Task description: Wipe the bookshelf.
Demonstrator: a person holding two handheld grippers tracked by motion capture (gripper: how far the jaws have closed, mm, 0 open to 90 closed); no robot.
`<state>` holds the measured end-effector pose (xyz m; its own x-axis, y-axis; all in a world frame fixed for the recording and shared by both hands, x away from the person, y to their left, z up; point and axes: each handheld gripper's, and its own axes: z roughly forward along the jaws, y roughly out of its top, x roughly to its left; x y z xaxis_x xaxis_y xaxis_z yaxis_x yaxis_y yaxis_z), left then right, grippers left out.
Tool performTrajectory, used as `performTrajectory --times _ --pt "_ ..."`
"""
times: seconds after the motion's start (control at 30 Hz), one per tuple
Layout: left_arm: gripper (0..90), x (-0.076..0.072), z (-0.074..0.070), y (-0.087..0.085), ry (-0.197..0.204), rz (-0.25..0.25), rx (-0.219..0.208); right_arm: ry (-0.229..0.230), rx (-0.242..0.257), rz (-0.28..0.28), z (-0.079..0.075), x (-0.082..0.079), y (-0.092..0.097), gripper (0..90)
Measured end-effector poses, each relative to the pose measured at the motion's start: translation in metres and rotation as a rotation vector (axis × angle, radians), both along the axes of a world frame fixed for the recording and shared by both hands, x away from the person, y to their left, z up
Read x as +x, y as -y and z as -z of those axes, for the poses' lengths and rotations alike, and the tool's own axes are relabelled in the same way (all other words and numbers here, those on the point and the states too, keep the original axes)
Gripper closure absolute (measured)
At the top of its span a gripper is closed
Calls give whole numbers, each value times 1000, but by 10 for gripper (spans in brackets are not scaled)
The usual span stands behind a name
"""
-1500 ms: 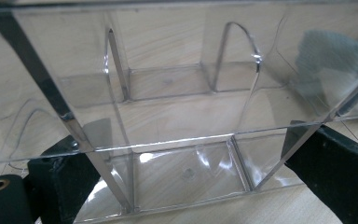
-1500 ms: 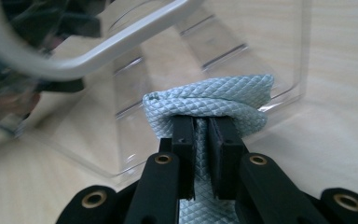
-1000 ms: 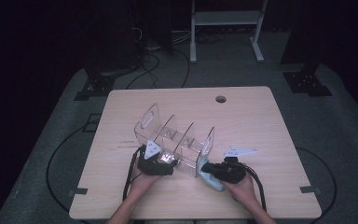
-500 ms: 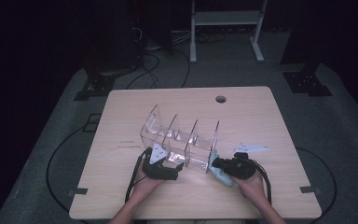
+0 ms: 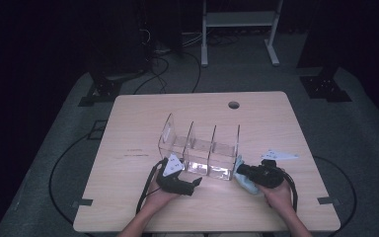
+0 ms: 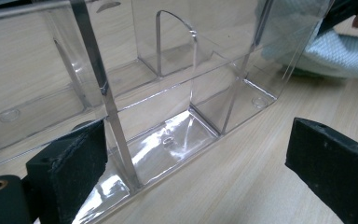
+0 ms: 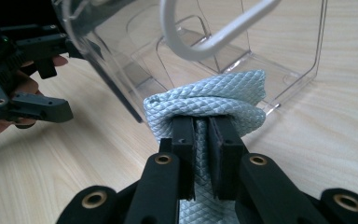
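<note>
A clear plastic organizer (image 5: 200, 148) with several upright dividers stands mid-table. My left gripper (image 5: 196, 181) sits at its near left corner. In the left gripper view this gripper (image 6: 200, 163) is open, and the organizer's (image 6: 168, 93) front wall edge rises by the left pad (image 6: 70, 172). My right gripper (image 5: 241, 171) is at the organizer's right end, shut on a folded light-blue cloth (image 5: 246, 185). The right gripper view shows the jaws (image 7: 202, 135) pinching the cloth (image 7: 205, 102), which presses against the clear end wall (image 7: 261, 56). My left gripper (image 7: 23, 70) appears beyond it.
The wooden table (image 5: 143, 118) has a cable hole (image 5: 233, 104) near its far edge. A white frame stand (image 5: 237, 19) and cables (image 5: 158, 59) lie on the dark floor behind. Bare wood surrounds the organizer on all sides.
The organizer has swung from a slant to square with the table's front edge. My right gripper, still holding the cloth, has come in against its right end. The left gripper shifted slightly.
</note>
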<state>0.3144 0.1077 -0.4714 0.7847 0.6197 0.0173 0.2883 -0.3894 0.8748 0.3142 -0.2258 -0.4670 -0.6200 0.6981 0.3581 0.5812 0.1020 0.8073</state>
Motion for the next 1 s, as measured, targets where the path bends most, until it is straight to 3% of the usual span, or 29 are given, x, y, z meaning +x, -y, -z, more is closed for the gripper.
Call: performTrajectory --times 0.43,0.5,0.57,0.73,1.0 --pt "45 -6 -7 -17 -3 -10 -11 22 10 -12 -3 -10 0 817" --pt "45 -9 -10 -21 11 -8 -4 23 7 -13 -4 -10 0 817" --pt "45 -13 -13 -24 15 -8 -24 26 10 -14 -4 -10 0 817" --pt "45 -19 -21 -42 54 -18 -32 40 7 -23 -8 -14 -2 817" --pt "45 -13 -30 -72 81 -65 -62 48 8 -23 -12 -15 -2 817"
